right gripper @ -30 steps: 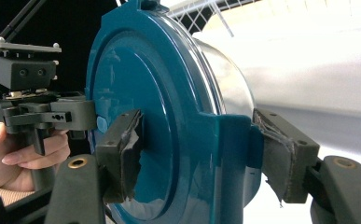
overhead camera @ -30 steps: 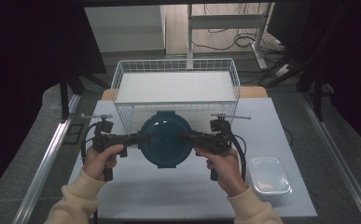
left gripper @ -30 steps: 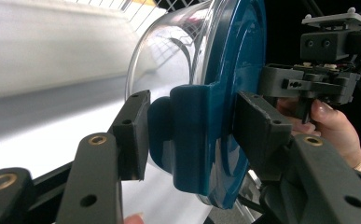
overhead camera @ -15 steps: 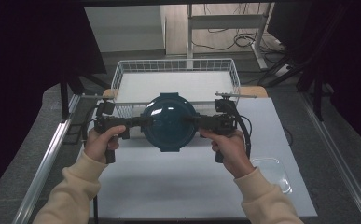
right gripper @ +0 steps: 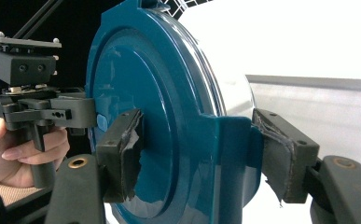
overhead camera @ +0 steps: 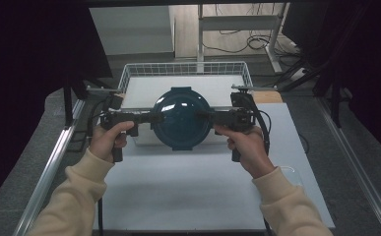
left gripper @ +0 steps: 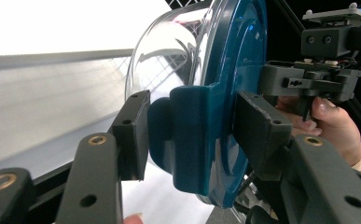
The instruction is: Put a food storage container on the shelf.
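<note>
Blue round lid [overhead camera: 182, 118] with a clear domed underside, held in the air on edge between the two grippers, above the near rim of the wire basket [overhead camera: 129, 77]. Left gripper [overhead camera: 152, 117] clamps the lid's left clip tab; in the left gripper view its jaws are closed on that tab [left gripper: 187, 135], one pad on each face. Right gripper [overhead camera: 204, 116] clamps the opposite tab [right gripper: 229, 154] in the same way, pads pressed to both faces. Lid's flat blue top faces the person, dome faces the basket. Left hand [overhead camera: 108, 139] and right hand [overhead camera: 244, 145] grip the handles below the lid. White table [overhead camera: 188, 196] beneath. Basket just beyond both grippers.
</note>
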